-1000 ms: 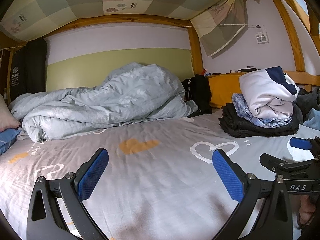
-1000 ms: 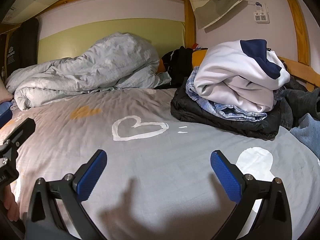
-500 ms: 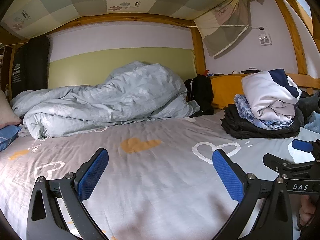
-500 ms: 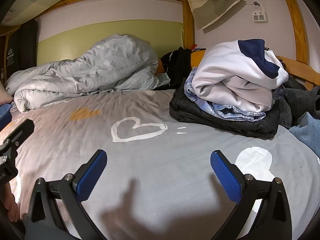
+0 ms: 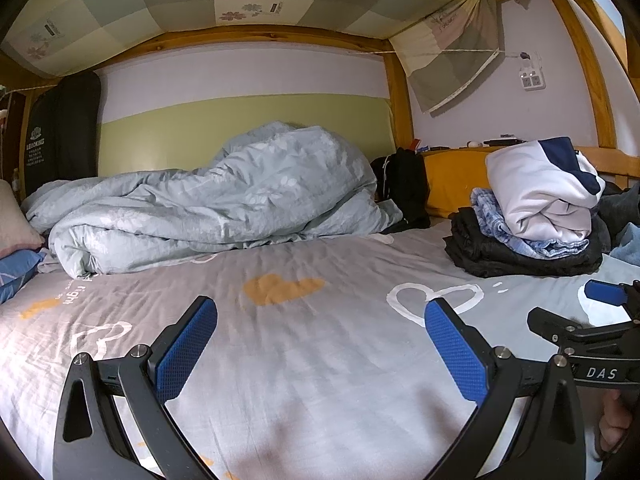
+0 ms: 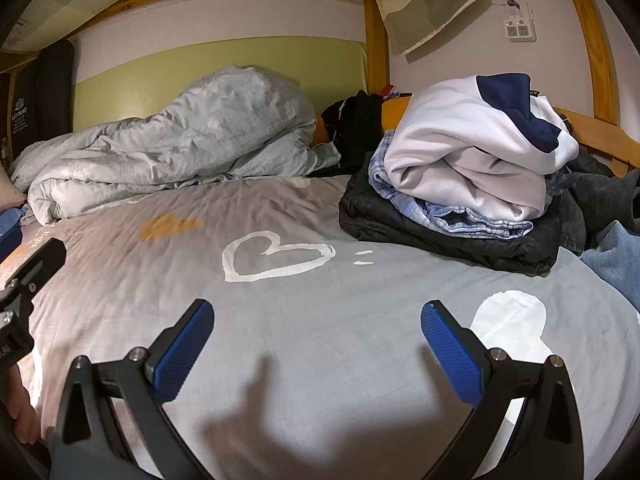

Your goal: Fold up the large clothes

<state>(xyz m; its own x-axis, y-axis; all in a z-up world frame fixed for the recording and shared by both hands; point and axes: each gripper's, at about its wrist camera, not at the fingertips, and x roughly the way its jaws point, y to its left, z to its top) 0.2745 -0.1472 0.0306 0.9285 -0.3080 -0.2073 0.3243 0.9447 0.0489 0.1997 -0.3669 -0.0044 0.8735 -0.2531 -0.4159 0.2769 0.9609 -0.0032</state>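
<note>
Left gripper (image 5: 320, 344), right gripper (image 6: 318, 342): jaws apart, empty | bulky white-and-navy folded sweatshirt (image 6: 476, 148) tops stack: soft, light, floppy | pinch 2 hem corners

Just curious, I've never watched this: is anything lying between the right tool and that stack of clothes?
Nothing visible. Only bare sheet lies between the open right tool and the stack, which sits ahead and to its right.
</note>
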